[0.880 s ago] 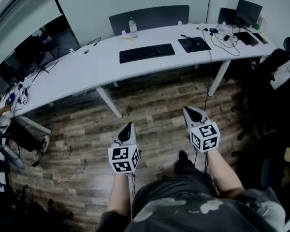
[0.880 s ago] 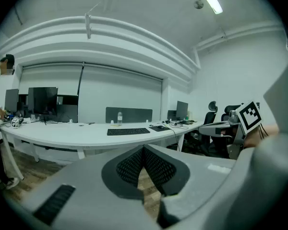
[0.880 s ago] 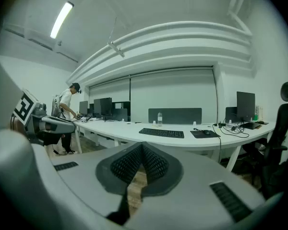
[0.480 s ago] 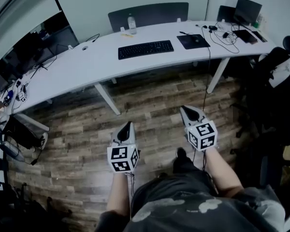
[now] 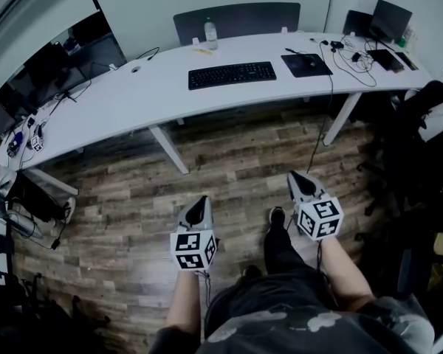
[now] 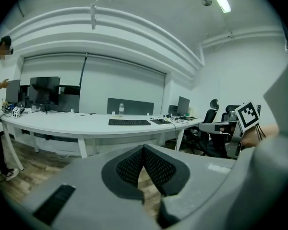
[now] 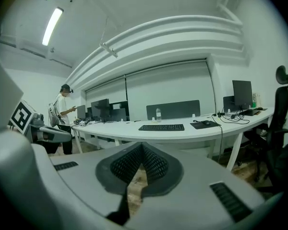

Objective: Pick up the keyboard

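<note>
Item: keyboard, flat on tabletop, well apart from both tongs. Left tongs, right tongs: pressed together, empty. Advised: walk closer, spread tongs, pinch opposite ends, lift level.

Grey left gripper and right gripper sport black-and-white marker cubes, and there at lower centre, a dark blotch-patterned shirt.
</note>
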Demonstrator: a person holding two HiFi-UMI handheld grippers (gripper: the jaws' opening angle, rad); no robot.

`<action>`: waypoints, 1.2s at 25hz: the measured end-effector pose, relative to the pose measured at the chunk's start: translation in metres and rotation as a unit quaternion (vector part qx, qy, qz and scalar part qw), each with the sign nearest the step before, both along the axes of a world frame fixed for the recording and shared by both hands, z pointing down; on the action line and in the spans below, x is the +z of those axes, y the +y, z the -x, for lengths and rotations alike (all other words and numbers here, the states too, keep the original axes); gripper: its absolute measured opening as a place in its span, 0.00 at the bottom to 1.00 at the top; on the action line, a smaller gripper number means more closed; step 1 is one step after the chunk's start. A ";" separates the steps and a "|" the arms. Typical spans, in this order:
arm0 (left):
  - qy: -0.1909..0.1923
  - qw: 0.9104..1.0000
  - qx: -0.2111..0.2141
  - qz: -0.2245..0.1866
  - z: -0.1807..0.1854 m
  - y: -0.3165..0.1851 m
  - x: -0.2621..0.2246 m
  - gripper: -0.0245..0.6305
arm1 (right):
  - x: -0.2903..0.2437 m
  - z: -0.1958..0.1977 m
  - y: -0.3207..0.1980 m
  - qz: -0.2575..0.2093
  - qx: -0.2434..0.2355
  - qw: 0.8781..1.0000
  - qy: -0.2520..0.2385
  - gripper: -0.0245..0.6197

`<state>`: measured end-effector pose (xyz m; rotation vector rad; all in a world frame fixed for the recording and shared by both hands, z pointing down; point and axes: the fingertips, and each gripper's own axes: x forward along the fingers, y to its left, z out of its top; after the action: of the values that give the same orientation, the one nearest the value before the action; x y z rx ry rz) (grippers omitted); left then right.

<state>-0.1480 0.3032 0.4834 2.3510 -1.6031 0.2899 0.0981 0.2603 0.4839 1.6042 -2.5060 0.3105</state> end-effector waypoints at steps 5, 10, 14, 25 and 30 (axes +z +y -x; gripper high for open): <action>-0.010 1.000 0.009 0.007 -0.010 -0.038 0.010 0.04 | 0.017 -0.005 -0.037 0.017 0.001 1.000 -0.007 0.04; -0.018 1.000 0.009 0.010 -0.015 -0.096 0.014 0.04 | 0.028 -0.005 -0.103 0.025 -0.007 1.000 -0.016 0.04; -0.035 0.999 0.014 0.009 -0.028 -0.156 0.013 0.04 | 0.035 -0.017 -0.173 0.032 -0.010 0.999 -0.023 0.04; -0.040 0.999 -0.004 0.033 -0.072 -0.318 0.007 0.04 | 0.027 -0.056 -0.352 0.048 -0.036 0.998 -0.026 0.04; -0.057 0.998 -0.009 0.040 -0.085 -0.358 0.008 0.04 | 0.028 -0.067 -0.402 0.053 -0.047 0.997 -0.033 0.04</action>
<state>-0.0632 -0.0551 0.4912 2.2967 -1.6299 0.4833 0.1652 -0.1414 0.5116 1.4540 -2.5568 0.4849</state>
